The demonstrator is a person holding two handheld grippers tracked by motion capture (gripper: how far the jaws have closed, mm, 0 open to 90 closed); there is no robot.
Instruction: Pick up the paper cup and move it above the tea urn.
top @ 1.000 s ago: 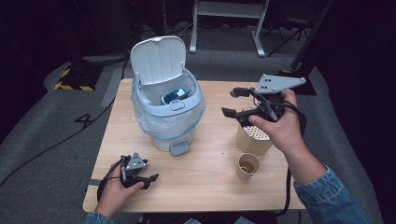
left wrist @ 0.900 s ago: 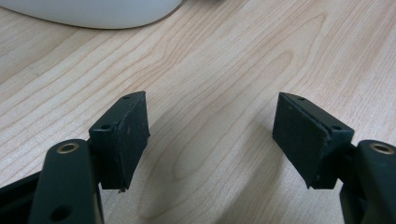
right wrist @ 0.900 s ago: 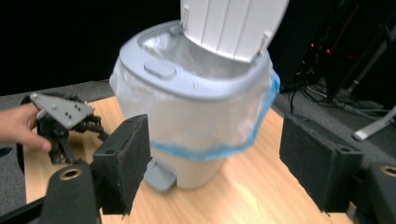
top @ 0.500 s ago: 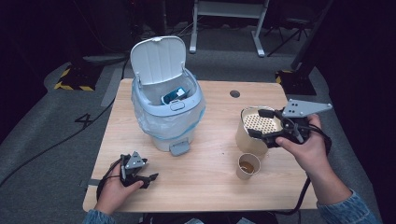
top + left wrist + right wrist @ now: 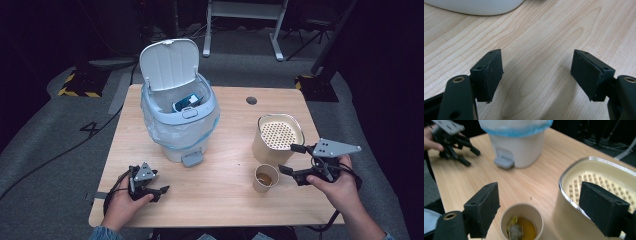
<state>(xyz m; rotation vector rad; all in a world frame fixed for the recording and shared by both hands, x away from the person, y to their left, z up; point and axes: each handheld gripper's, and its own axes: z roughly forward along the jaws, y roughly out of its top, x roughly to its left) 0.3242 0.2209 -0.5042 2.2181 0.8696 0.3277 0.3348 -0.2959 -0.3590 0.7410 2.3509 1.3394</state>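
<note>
Right gripper [image 5: 289,159]: jaws spread wide after just opening further, empty, hovering just beside the small tan paper cup [image 5: 265,178] holding amber liquid and a teabag. The cup stands on the light wooden table [image 5: 225,200], just in front of the beige perforated-top canister [image 5: 276,138]. Left gripper [image 5: 161,191]: jaws wide apart, empty, resting on the table's near left edge.

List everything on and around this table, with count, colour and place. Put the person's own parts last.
Table: one, light wood, centre.
Pedal bin: one, pale blue-white, lid up, clear liner, table's left-centre.
Packet: one, blue, inside the bin.
Container: one, cream, perforated insert, table's right.
Paper cup: one, tan, holding brown liquid and a tea bag, in front of the container.
Hole: one, dark, far table edge.
Stand: one, white, on the floor behind.
Left gripper: black, open, near the table's front left.
Right gripper: black, open, fingers either side of the cup, not touching.
</note>
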